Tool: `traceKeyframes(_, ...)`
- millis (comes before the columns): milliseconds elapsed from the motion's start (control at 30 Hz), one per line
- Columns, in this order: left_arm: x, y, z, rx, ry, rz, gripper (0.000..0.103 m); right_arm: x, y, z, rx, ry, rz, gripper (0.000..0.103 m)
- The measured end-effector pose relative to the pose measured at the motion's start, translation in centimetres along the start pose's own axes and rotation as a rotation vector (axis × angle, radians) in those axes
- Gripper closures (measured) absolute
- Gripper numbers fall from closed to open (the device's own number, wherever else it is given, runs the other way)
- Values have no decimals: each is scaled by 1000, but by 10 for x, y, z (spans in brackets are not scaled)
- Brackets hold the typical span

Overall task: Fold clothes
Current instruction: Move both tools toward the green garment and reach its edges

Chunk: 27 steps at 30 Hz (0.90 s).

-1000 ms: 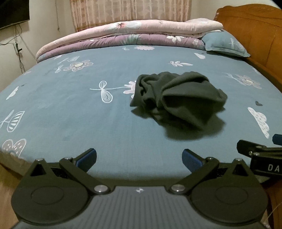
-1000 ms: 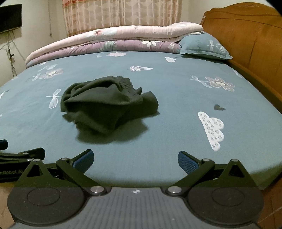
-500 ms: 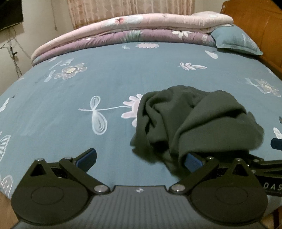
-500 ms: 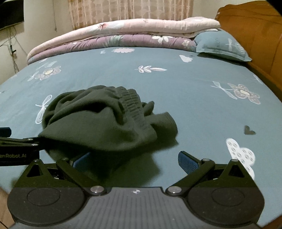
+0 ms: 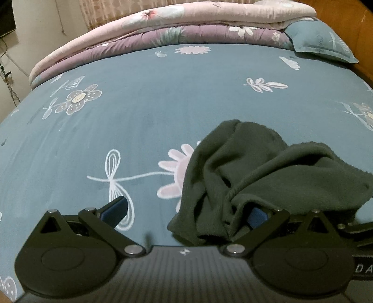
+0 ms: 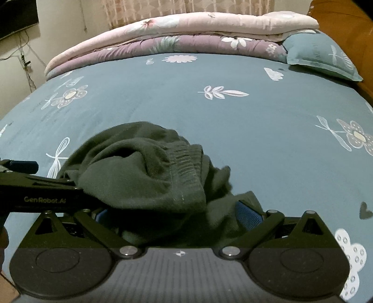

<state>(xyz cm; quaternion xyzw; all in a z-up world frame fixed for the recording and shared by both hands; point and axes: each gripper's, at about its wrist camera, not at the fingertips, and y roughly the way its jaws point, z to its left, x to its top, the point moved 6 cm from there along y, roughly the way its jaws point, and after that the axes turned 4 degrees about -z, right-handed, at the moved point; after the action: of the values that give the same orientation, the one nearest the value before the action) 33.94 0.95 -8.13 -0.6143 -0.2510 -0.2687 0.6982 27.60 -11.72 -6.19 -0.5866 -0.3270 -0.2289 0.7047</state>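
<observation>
A crumpled dark green garment point(image 5: 261, 167) lies in a heap on the blue flower-print bed sheet point(image 5: 139, 111). My left gripper point(image 5: 186, 212) is open at the heap's near left edge. Its right pad point(image 5: 256, 215) is tucked under a fold and its left pad point(image 5: 116, 207) rests over bare sheet. In the right wrist view the garment point(image 6: 144, 167) shows a ribbed elastic band on top. My right gripper point(image 6: 173, 214) is open, with cloth bunched between its fingers; the left finger is mostly hidden. The left gripper's body point(image 6: 35, 188) pokes in under the heap's left side.
Folded pink and purple quilts point(image 5: 186, 25) are stacked at the far end of the bed. A blue pillow point(image 5: 324, 42) lies at the far right against a wooden headboard point(image 6: 345, 21). Cables hang down the left wall point(image 6: 25, 63).
Both grippers have moved forward over the bed edge to the garment. The cloth, first well ahead of them, now lies over and between their fingertips. Both stay open.
</observation>
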Motion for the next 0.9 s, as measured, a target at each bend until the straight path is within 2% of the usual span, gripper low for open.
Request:
traceKeyframes(233, 13, 19, 9, -6, -6, 24, 0, 15, 17, 7, 14, -8, 9, 0)
traceKeyframes(500, 12, 29, 15, -51, 4, 33, 0, 16, 27, 14, 18, 9, 29, 0)
traceKeyframes(733, 5, 29, 20, -122, 47, 5, 0, 10, 28, 16, 21, -7, 44, 0)
traceKeyframes(900, 0, 36, 32, -214, -20, 67, 0, 7, 30, 19, -5, -21, 69, 0)
